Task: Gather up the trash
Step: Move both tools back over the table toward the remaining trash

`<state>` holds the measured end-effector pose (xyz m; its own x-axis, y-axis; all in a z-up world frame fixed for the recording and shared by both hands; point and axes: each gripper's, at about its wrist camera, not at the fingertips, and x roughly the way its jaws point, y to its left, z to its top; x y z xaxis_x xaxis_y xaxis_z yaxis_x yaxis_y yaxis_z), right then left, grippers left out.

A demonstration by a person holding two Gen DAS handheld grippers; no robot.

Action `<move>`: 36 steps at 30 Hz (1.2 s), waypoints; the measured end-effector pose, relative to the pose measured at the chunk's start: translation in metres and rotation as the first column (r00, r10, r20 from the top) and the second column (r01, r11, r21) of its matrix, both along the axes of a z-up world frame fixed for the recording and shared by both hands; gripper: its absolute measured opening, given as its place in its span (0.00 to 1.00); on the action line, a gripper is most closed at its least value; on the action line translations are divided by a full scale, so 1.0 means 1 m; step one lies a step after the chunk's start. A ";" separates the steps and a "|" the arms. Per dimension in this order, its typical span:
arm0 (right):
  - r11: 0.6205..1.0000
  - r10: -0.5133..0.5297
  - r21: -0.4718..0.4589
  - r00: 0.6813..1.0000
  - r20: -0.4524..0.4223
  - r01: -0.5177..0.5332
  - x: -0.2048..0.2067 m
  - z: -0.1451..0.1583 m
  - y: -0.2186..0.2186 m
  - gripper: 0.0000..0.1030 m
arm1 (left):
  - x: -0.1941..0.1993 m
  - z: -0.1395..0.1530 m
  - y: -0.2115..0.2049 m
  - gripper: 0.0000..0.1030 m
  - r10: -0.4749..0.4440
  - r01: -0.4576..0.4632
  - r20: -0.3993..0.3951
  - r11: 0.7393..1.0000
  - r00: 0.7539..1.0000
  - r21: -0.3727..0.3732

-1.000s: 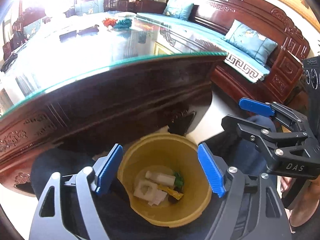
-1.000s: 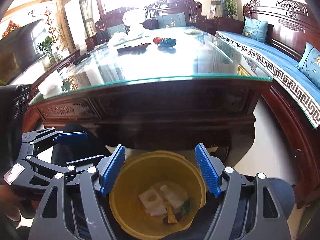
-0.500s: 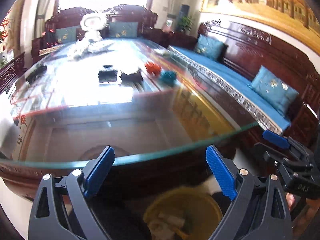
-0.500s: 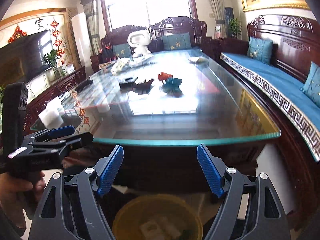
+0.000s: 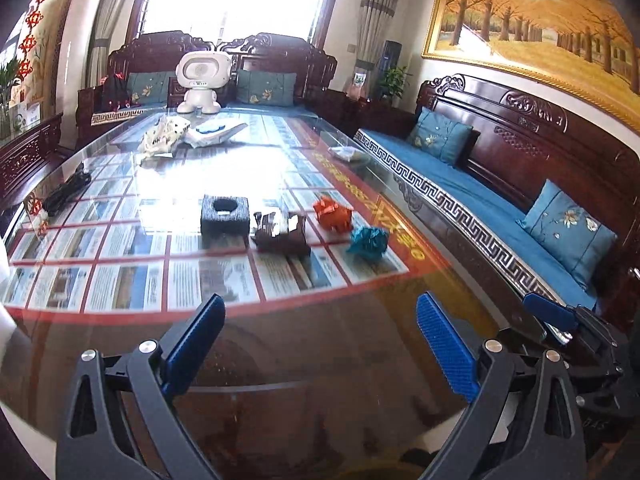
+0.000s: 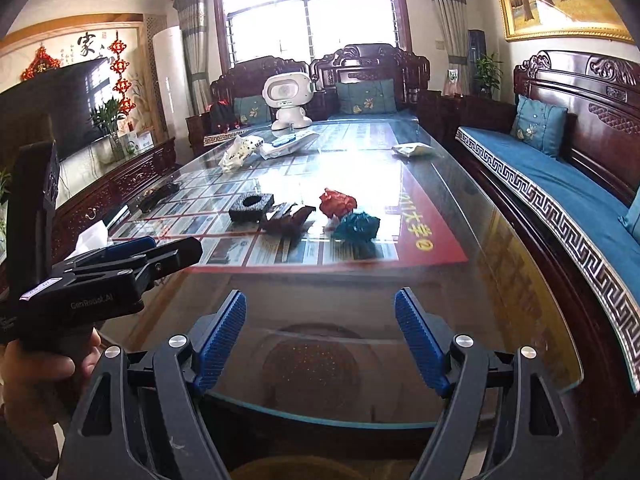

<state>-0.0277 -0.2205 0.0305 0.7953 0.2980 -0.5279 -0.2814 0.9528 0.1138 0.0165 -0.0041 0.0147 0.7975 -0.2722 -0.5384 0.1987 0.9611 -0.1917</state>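
The left gripper (image 5: pixel 320 344) is opening, its jaws wide with nothing between them; the right gripper (image 6: pixel 320 344) also stands wide and empty. Both hang over the near edge of the glass table (image 6: pixel 500 300). A sliver of the yellow bin (image 6: pixel 288 470) shows below that edge. Toward the table's middle, well apart from both grippers, lies the trash in a row: a dark foam block (image 5: pixel 224 220), a brown wrapper (image 5: pixel 282 232), an orange wad (image 5: pixel 332 214) and a teal wad (image 5: pixel 368 240) nearest the right edge. At the far end stands a white toy robot (image 5: pixel 200 80).
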 end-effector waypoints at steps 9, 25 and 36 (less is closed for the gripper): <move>1.000 -0.006 -0.020 1.000 0.005 0.007 0.056 0.003 0.006 0.88 | 0.042 0.001 -0.002 0.96 0.033 -0.034 0.018 0.998 0.999 0.059; 0.993 -0.059 -0.115 0.973 -0.222 0.034 0.193 -0.049 0.018 0.91 | 0.118 -0.035 0.013 0.96 0.105 -0.101 -0.095 0.994 0.990 0.046; 0.988 -0.081 -0.151 0.949 -0.304 0.036 0.233 -0.070 0.025 0.70 | 0.143 -0.043 0.011 0.96 0.112 -0.105 -0.115 0.992 0.987 0.067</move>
<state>0.2057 -0.1950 -0.0400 0.6008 0.1603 -0.7832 -0.1974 0.9791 0.0489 0.1591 0.0070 -0.0281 0.7506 -0.1514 -0.6432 0.0719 0.9863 -0.1483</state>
